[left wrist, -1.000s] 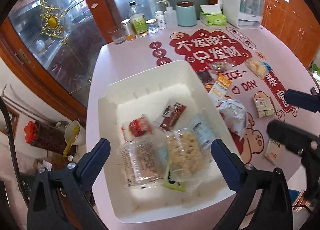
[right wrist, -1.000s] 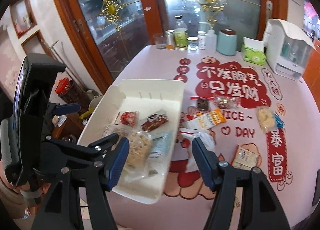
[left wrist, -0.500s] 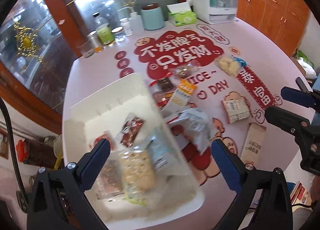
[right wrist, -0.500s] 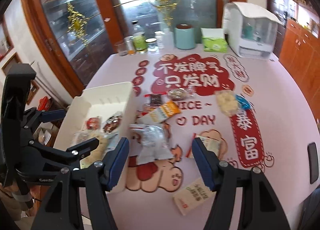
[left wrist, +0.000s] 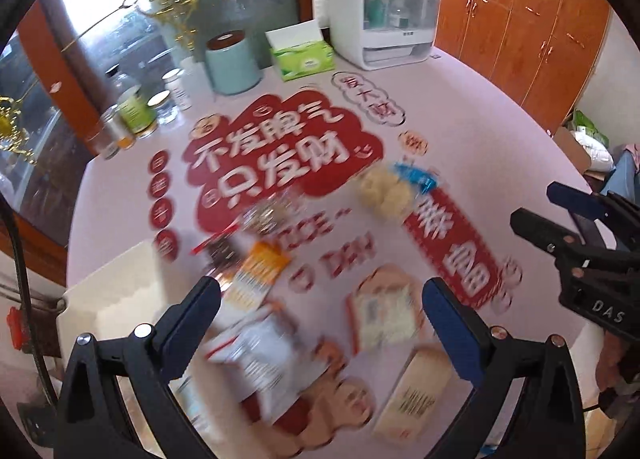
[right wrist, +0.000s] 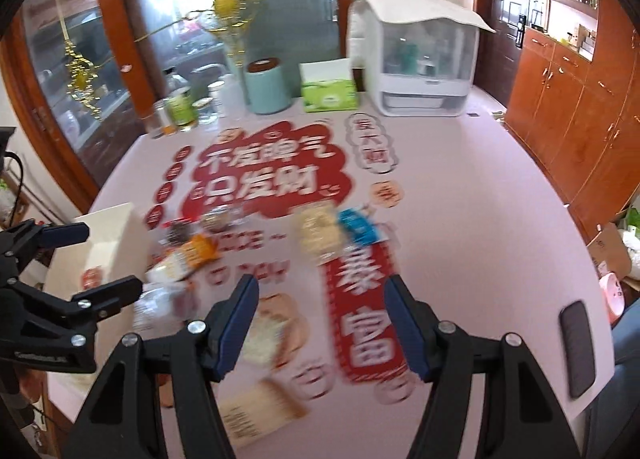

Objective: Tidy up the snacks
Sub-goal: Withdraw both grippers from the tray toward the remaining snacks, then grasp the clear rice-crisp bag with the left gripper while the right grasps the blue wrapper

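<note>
Left gripper [left wrist: 320,299] was spread wide, nothing between the pads; right gripper [right wrist: 320,299] likewise spread and empty. Both hung above the loose snacks, angled down at the table [left wrist: 460,107], probably lining up a pick.

Landmark: the white bin [left wrist: 116,295], at the table's near left edge, presumably where the snacks go.

- Just right of the bin: silver-white pouch [left wrist: 256,351], partly under the left gripper's left finger; blurred, label unreadable.
- Further right: pale cracker pack [left wrist: 384,315], between the left gripper's fingers in view but well below them. Tan sachet [left wrist: 416,395] nearer the table edge.
- Beyond the pouch: orange-topped packet [left wrist: 256,271], touching the bin's far right corner, with a dark wrapped piece [left wrist: 218,253] just behind it.
- Farther out: clear bag of brown bits [left wrist: 272,211], then the yellow puffed snack with blue end [left wrist: 388,191], the loose snack farthest from the bin.
- Back edge: teal canister [left wrist: 232,63], green tissue box [left wrist: 304,55], white appliance [left wrist: 376,7]. Not snacks, probably stay put.

Heavy motion blur; pack labels not readable.
</note>
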